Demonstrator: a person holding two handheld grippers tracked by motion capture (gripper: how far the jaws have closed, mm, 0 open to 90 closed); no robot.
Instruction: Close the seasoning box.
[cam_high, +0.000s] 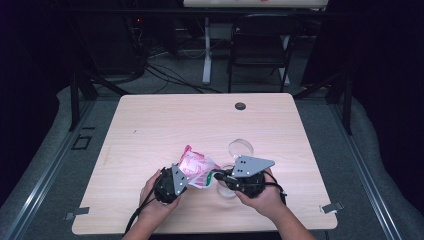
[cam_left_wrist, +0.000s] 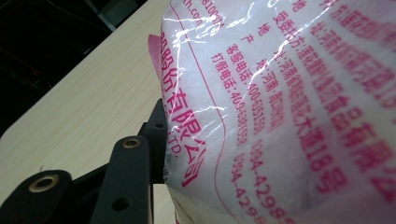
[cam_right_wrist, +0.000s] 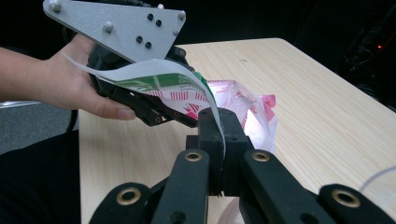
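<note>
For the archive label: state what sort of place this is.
Probably a lab or recording bay rather than a home: a bare wooden table ringed by dark curtains, loose cables on the floor behind it, and a folding chair by a second desk.

The high view looks forward and down from above the person's side onto the whole table (cam_high: 150, 125). The left gripper view sits pressed close against the plastic bag (cam_left_wrist: 289, 112), with table beyond. The right gripper view looks low along its jaws across the table at that same bag (cam_right_wrist: 243, 102).
</note>
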